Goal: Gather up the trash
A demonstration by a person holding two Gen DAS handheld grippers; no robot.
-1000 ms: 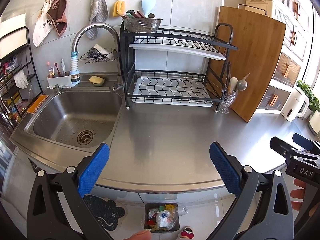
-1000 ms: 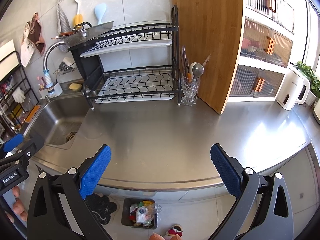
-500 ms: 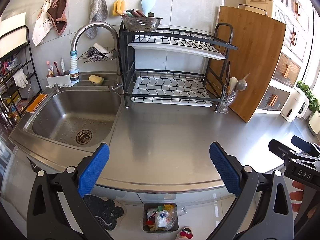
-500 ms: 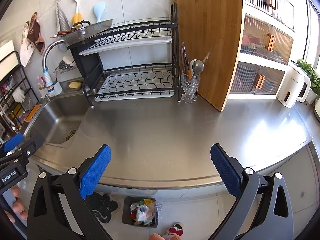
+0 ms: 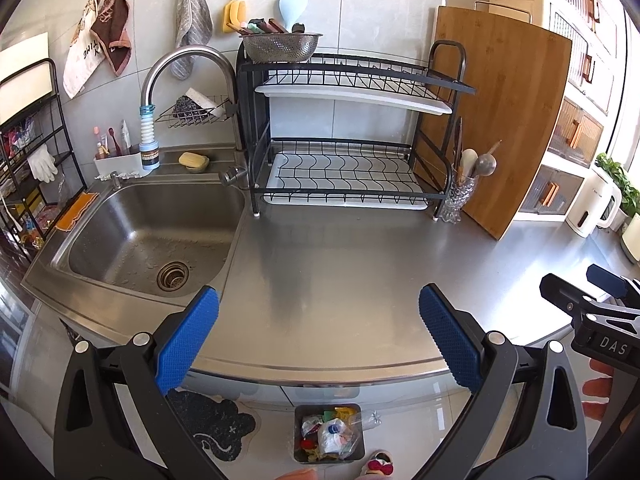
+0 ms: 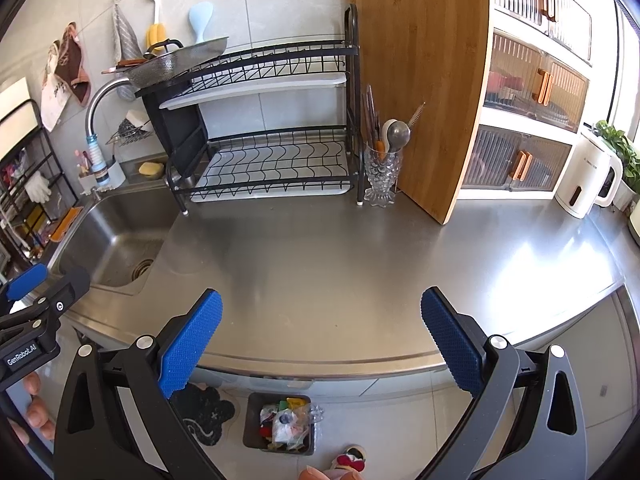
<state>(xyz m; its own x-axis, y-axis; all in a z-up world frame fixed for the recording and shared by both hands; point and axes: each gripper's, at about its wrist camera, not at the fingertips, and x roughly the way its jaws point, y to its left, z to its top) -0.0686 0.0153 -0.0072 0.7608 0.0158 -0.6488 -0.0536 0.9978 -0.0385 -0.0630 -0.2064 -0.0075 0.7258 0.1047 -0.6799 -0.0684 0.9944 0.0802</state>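
Observation:
A dark trash bin (image 5: 329, 433) stands on the floor below the counter edge, filled with wrappers and a plastic bag; the right wrist view shows the bin (image 6: 280, 423) too. My left gripper (image 5: 318, 330) is open, its blue pads wide apart above the steel counter (image 5: 340, 272), holding nothing. My right gripper (image 6: 322, 334) is open and empty as well, over the same counter (image 6: 360, 264). Each gripper shows at the edge of the other's view, the right gripper (image 5: 600, 312) and the left gripper (image 6: 32, 320). No loose trash shows on the counter.
A sink (image 5: 152, 236) with a tall faucet lies at the left. A black dish rack (image 5: 348, 136), a glass utensil holder (image 5: 460, 196) and a leaning wooden board (image 5: 500, 120) line the back. A white kettle (image 5: 596, 208) stands far right. A dark mat (image 5: 216, 428) lies on the floor.
Both views have shifted slightly, as both grippers rose or tilted a little. Both grippers stay open and empty.

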